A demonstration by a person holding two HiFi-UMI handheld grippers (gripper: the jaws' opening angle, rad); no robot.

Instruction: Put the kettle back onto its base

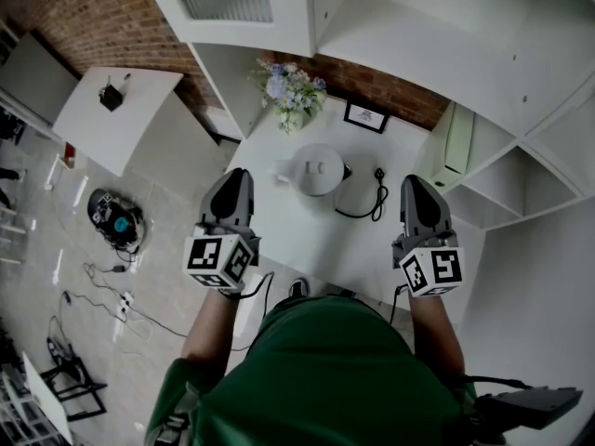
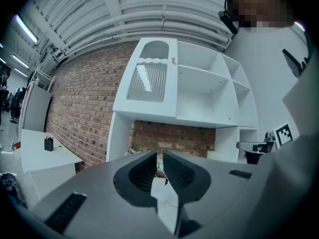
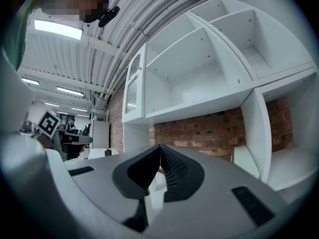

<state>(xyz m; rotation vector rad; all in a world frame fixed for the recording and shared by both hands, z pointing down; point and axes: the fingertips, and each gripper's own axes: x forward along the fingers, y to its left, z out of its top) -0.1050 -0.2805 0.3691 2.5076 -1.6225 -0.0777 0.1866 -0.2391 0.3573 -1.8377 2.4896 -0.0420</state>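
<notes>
Head view shows the white kettle point(image 1: 316, 168) standing upright on the white counter point(image 1: 307, 240), in front of the flowers point(image 1: 290, 88), with a black cord point(image 1: 375, 196) curling away from its right side. No separate base shows anywhere on the counter, so it may be hidden under the kettle. If so, the job looks done, though I cannot confirm this from above. The left tongs point(image 1: 237, 175) and right tongs point(image 1: 412, 180) both point level toward the wall. The kettle sits ahead of them and roughly between them, apart from both. Each pair is closed with nothing in it: the left tongs point(image 2: 159, 156) show only a slit, and the right tongs point(image 3: 159, 147) meet at the tips.
</notes>
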